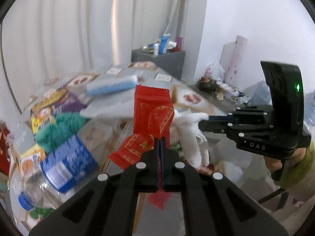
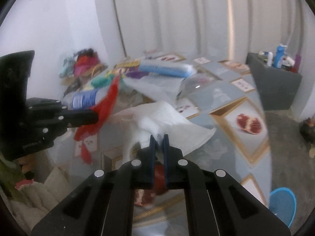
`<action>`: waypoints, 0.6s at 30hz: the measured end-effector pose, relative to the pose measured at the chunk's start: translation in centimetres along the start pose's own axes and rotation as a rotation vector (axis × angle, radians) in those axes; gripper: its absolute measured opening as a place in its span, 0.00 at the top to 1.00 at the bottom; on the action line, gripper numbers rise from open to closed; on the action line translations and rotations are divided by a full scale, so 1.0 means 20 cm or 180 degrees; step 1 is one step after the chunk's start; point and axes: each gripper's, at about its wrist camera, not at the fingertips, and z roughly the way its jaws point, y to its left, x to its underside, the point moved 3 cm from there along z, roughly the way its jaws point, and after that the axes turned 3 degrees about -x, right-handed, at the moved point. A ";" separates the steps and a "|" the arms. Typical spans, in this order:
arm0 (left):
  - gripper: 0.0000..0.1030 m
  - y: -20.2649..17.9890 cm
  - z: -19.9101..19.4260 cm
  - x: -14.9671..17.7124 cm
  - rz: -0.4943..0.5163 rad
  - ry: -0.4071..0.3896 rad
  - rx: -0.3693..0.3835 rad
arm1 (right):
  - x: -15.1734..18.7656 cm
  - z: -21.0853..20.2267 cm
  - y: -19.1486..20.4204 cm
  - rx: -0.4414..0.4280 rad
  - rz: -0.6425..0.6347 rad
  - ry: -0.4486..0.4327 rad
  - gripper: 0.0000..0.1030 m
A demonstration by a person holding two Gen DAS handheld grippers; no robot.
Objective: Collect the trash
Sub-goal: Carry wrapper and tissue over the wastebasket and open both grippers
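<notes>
My left gripper [image 1: 159,140] is shut on a strip of red snack wrappers [image 1: 152,116], which stands up above the table and hangs down below the jaws. In the right wrist view that gripper [image 2: 96,117] comes in from the left with the red wrappers [image 2: 107,102] dangling from it. My right gripper [image 2: 159,137] is shut on a crumpled white tissue [image 2: 167,116], lifted over the table. The left wrist view shows the right gripper [image 1: 202,123] at the right, with the white tissue [image 1: 195,137] drooping from its tips.
On the tiled table [image 2: 226,106] lie a clear plastic bottle with a blue label [image 1: 59,165], a green fuzzy thing [image 1: 59,129], a purple and yellow packet [image 1: 53,106], a blue tube [image 1: 112,85] and a clear sheet [image 2: 157,88]. A grey cabinet [image 2: 275,86] and a blue bin [image 2: 282,204] stand at the right.
</notes>
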 end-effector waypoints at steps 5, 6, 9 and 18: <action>0.99 -0.16 -0.04 -0.14 0.0181 -0.0159 0.0148 | 0.02 -0.21 -0.12 0.0182 0.0221 -0.0270 0.95; 0.99 -0.20 -0.04 -0.17 0.0223 -0.0184 0.0189 | 0.03 -0.27 -0.16 0.0233 0.0291 -0.0336 0.95; 0.99 -0.35 -0.02 -0.27 0.0375 -0.0252 0.0386 | 0.07 -0.41 -0.26 0.0428 0.0459 -0.0488 0.95; 0.99 -0.94 0.29 -0.62 0.0692 -0.0033 0.1293 | 0.32 -0.80 -0.76 0.1298 0.1179 -0.0737 0.95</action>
